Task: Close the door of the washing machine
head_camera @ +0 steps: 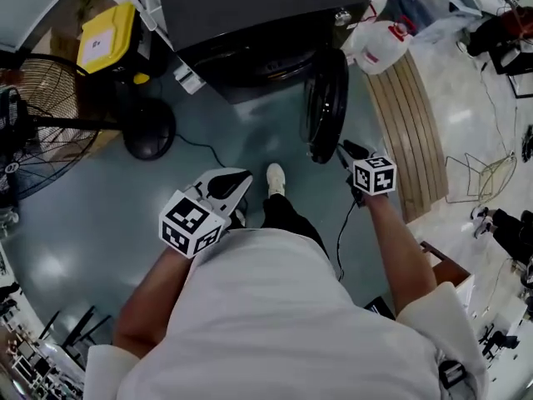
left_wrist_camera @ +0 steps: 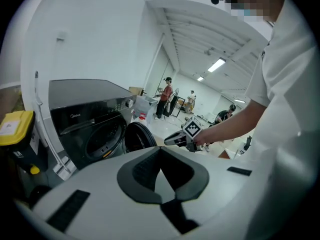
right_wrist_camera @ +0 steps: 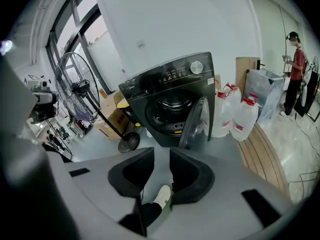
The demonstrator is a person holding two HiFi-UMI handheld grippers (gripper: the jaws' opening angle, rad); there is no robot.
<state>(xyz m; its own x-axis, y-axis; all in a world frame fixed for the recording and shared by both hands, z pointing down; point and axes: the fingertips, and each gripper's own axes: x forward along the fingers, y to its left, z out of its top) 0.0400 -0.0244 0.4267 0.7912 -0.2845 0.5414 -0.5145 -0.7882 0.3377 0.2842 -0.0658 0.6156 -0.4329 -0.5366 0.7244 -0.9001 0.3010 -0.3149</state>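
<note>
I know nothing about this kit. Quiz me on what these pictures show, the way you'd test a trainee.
1. True or false: the door of the washing machine stands open.
2. What stands on the floor beside the washing machine? A) a fan B) a ladder C) a bicycle
3. Are the jaws of the right gripper apart or together, and is anything between them?

Key: 1 true. 2 A. 3 apart, with nothing between them.
</note>
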